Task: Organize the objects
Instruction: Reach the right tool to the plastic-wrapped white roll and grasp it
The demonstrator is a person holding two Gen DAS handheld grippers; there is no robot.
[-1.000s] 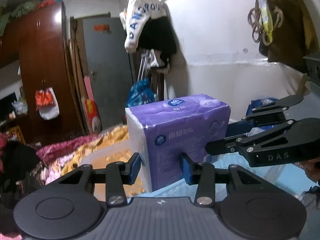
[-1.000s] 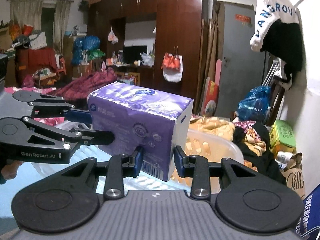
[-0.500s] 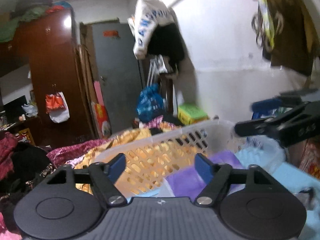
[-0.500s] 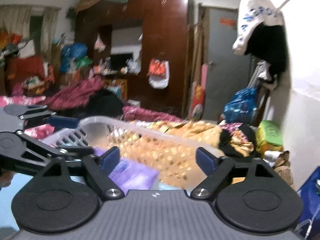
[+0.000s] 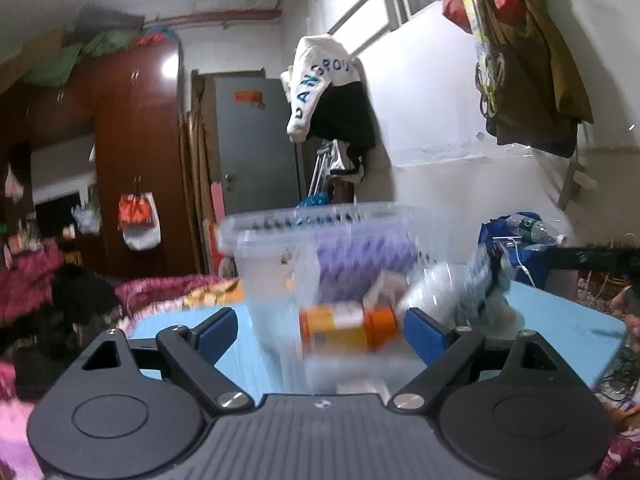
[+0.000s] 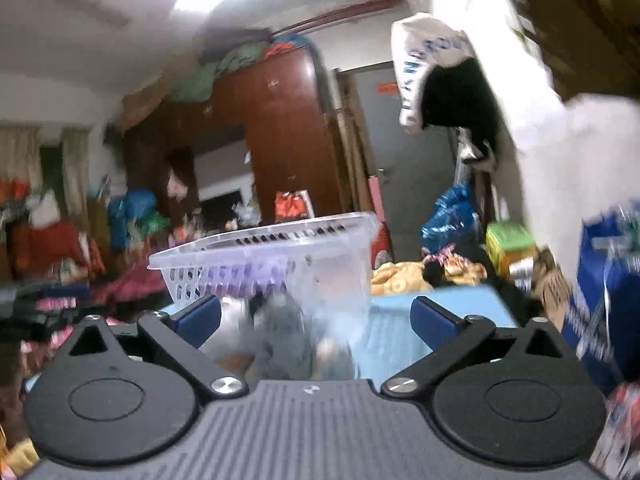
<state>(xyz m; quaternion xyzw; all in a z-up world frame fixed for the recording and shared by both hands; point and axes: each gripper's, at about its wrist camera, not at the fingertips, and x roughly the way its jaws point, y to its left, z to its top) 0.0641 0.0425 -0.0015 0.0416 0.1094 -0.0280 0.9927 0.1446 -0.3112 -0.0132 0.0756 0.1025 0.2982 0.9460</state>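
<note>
Both claws have let go of the purple tissue pack (image 5: 362, 258), which a second ago hung clamped between them and now lies inside the clear basket (image 6: 276, 264).

My left gripper (image 5: 320, 330) and my right gripper (image 6: 316, 316) are each spread wide, jaws opening, nothing pressed by the pads. On the blue table (image 5: 560, 320), an orange-capped bottle (image 5: 346, 324) lies on its side just ahead of my left claw, long axis running left to right across the gap, cap toward the right finger. My left hand looks nearer to it; the view is blurred.
</note>
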